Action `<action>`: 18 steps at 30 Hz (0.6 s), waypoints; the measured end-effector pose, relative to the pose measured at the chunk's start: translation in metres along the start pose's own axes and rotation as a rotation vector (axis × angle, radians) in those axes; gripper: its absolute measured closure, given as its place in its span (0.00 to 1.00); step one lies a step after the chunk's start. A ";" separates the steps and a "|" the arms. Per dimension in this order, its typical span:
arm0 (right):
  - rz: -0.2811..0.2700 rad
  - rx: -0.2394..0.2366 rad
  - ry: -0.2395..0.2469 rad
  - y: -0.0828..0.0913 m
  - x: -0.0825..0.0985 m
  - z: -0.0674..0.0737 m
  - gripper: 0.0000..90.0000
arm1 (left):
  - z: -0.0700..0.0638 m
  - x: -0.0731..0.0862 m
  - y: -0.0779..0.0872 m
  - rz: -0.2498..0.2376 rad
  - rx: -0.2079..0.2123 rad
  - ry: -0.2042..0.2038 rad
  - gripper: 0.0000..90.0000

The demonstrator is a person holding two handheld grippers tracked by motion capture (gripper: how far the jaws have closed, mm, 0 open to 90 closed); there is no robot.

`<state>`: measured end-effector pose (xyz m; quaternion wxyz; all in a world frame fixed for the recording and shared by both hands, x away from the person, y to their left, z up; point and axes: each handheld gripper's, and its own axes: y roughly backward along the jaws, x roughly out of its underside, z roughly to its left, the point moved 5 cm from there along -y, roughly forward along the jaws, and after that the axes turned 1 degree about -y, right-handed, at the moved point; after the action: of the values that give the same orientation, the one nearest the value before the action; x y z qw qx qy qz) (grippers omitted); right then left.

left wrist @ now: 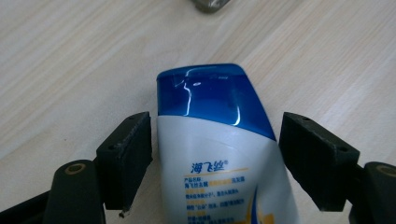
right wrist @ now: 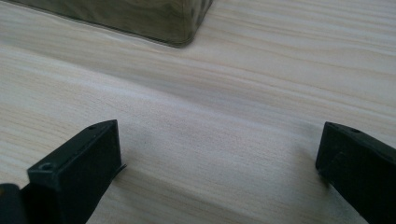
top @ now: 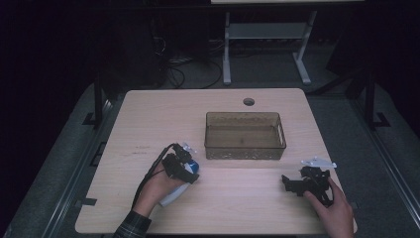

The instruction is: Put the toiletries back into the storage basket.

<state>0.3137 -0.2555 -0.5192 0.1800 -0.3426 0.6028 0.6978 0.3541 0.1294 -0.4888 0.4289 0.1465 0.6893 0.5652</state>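
A white shampoo bottle [left wrist: 219,172] with a blue cap [left wrist: 205,93] lies on the wooden table [top: 148,119], cap end toward the bin. My left gripper [left wrist: 215,154] straddles it just below the cap. Its jaws are open, with a thin gap at each side of the bottle. From above, the left gripper [top: 187,169] covers the bottle's [top: 172,196] upper part, and the white body sticks out toward the person. My right gripper [top: 291,183] rests low over the table at the front right, pointing left. Its jaws [right wrist: 219,163] are open over bare wood.
A translucent brown bin [top: 245,115] stands mid-table, beyond both grippers; its corner [right wrist: 154,18] is near in the right gripper view. A round cable hole [top: 248,101] sits near the far edge. Bare wood lies between the two hands.
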 end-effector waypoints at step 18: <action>0.000 0.000 0.000 0.000 0.000 0.000 0.00 | -0.002 0.001 -0.002 0.019 -0.010 0.012 0.36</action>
<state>0.3137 -0.2555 -0.5191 0.1800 -0.3425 0.6028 0.6978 0.3524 0.1281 -0.4913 0.4201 0.1474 0.6877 0.5735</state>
